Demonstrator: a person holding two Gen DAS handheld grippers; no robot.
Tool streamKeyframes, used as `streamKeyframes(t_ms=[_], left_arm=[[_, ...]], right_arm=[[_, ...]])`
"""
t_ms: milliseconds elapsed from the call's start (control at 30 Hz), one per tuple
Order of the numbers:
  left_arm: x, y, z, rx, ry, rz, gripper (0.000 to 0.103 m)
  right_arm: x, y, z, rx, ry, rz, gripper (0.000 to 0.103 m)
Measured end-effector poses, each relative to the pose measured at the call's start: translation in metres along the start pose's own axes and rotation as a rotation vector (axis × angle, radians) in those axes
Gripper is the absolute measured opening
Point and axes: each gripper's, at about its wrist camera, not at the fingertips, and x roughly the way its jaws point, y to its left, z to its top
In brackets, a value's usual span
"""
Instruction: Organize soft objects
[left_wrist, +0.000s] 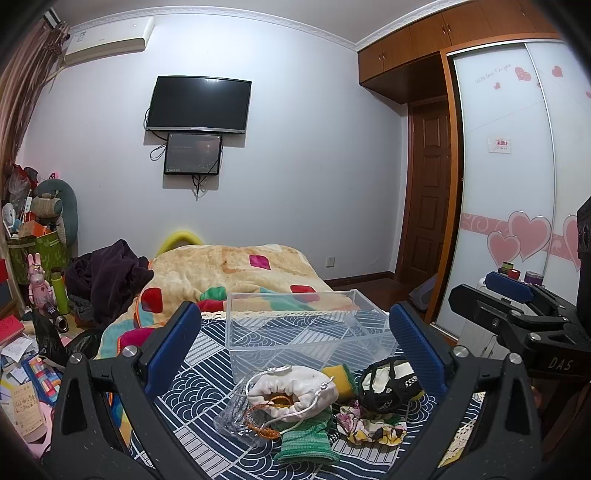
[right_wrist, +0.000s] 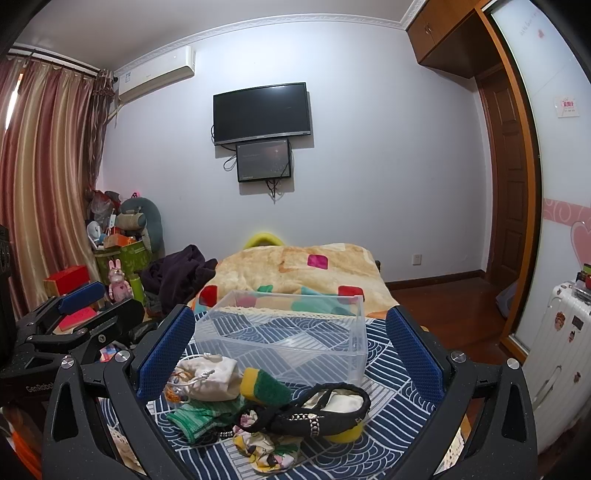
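A pile of soft things lies on a blue patterned cloth (left_wrist: 207, 373): a white drawstring pouch (left_wrist: 291, 389) (right_wrist: 208, 378), a green knit cloth (left_wrist: 306, 439) (right_wrist: 199, 415), a yellow-green sponge (left_wrist: 338, 376) (right_wrist: 264, 386), a black slipper (left_wrist: 388, 382) (right_wrist: 314, 410) and a floral scrunchie (left_wrist: 369, 424) (right_wrist: 266, 448). A clear plastic box (left_wrist: 306, 325) (right_wrist: 284, 336) stands empty just behind them. My left gripper (left_wrist: 291, 347) is open above the pouch. My right gripper (right_wrist: 291, 350) is open above the sponge and slipper. Neither holds anything.
A bed with a patchwork blanket (left_wrist: 236, 273) lies beyond the box, with dark clothes (left_wrist: 107, 277) at its left. Clutter and a green bin (left_wrist: 33, 251) fill the left corner. A white suitcase (right_wrist: 554, 350) stands at the right by the wardrobe (left_wrist: 509, 184).
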Motion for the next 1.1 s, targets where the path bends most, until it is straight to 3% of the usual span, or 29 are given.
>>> streamKeyframes(t_ms=[700,1100], left_arm=[[0.001,-0.002,0.000,-0.002,0.006,-0.013,0.103],[0.020,-0.001,-0.013,0.003,0.084,-0.043,0.103]], right_arm=[[0.000,0.000,0.000,0.002,0.003,0.002,0.103],[0.007,-0.008,-0.009,0.002,0.034,-0.023,0.103]])
